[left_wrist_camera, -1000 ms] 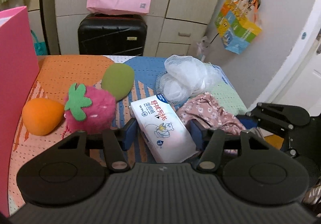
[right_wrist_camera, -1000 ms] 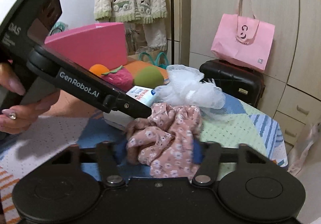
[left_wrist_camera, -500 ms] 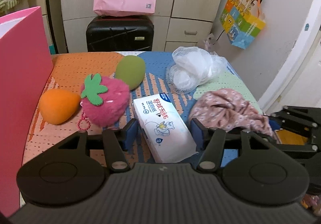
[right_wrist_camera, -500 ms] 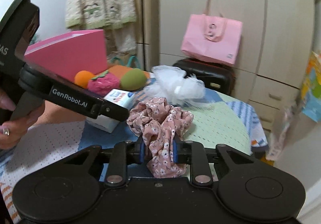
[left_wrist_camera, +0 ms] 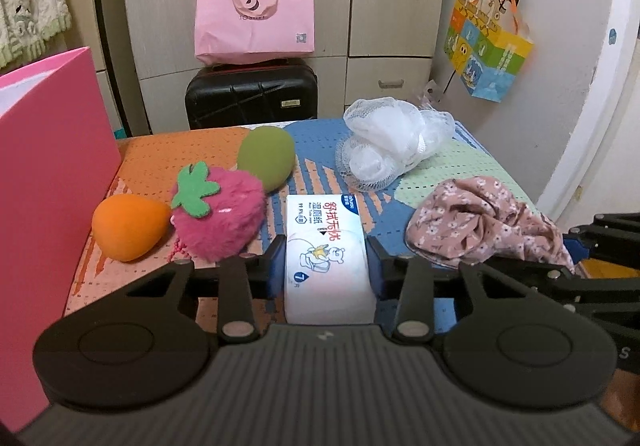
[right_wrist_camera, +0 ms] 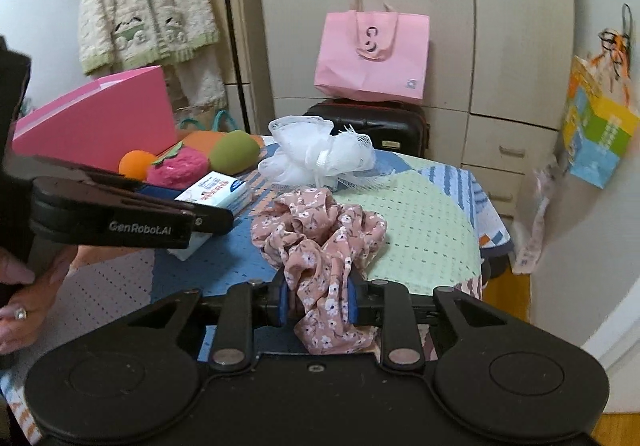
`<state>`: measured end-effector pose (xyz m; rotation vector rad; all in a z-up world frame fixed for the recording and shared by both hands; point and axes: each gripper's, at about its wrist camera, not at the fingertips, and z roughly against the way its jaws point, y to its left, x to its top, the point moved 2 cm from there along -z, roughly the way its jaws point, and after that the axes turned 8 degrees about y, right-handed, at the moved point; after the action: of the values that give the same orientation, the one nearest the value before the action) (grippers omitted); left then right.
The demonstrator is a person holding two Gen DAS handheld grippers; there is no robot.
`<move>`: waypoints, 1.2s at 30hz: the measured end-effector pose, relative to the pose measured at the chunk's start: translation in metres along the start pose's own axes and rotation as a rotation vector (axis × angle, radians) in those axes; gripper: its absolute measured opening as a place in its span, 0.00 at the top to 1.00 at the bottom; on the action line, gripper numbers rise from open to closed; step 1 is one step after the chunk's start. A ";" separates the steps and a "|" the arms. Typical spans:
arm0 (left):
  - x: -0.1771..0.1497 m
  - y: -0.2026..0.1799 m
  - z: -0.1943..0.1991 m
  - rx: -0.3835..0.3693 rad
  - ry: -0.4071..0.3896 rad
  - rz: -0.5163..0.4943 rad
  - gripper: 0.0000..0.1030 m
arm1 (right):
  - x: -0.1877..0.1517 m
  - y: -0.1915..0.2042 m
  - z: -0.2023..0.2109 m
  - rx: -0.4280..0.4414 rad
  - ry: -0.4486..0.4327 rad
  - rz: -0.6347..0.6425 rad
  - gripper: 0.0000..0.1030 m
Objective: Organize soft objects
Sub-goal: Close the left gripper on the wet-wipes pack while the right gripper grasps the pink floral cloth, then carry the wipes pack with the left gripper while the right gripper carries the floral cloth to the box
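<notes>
Through the left wrist camera I see my left claw (left_wrist_camera: 327, 254) clamped on a soft white pack of wet wipes (left_wrist_camera: 326, 242), its glossy wrapper pinched in at both sides by the blue pads. The pack lies on the desk (left_wrist_camera: 168, 158), which is covered by a dotted, perforated mat in orange, blue and pale green patches. To the left of the pack sits a fuzzy pink strawberry toy (left_wrist_camera: 222, 220) with a green felt leaf, touching a smooth orange egg-shaped sponge (left_wrist_camera: 128, 232); a matte olive-green sponge (left_wrist_camera: 266, 158) of the same shape stands just behind. A crumpled white mesh bath puff (left_wrist_camera: 390, 144) rests farther back on the right, and a rumpled pink floral scrunchie (left_wrist_camera: 480, 224) lies near the right edge. A tall, stiff pink box (left_wrist_camera: 48, 174) stands along the left. Behind the desk a black hard-shell suitcase (left_wrist_camera: 252, 94) carries a pink tote bag (left_wrist_camera: 254, 12), in front of beige wardrobe doors.

Through the right wrist camera my right claw (right_wrist_camera: 316, 302) grips the scrunchie (right_wrist_camera: 320, 242); a fold of thin, gathered cloth is squeezed between the narrow pads, while the rest spreads on the green part of the mat. The left claw's black body (right_wrist_camera: 132, 218) reaches in from the left, a hand (right_wrist_camera: 24, 298) with a ring holding it. A fluffy cream cardigan (right_wrist_camera: 148, 2) hangs on the wall, and a colourful paper bag (right_wrist_camera: 600, 122) hangs on the right.
</notes>
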<state>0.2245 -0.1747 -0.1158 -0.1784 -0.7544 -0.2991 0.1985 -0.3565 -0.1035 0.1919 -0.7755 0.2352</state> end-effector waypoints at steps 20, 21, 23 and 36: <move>-0.012 -0.001 0.011 0.001 0.007 -0.024 0.62 | -0.008 0.017 0.010 -0.036 -0.013 -0.054 0.69; -0.013 0.000 0.013 -0.003 0.006 -0.021 0.62 | -0.008 0.019 0.012 -0.037 -0.014 -0.053 0.69; -0.016 0.001 0.019 -0.010 -0.001 -0.015 0.62 | -0.010 0.022 0.014 -0.042 -0.017 -0.053 0.70; -0.039 0.027 0.060 -0.078 -0.021 0.045 0.62 | -0.025 0.060 0.042 -0.064 -0.066 -0.026 0.70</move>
<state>0.1677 -0.1249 -0.1013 -0.2725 -0.7586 -0.2849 0.1369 -0.3131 -0.0867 0.1496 -0.8442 0.1801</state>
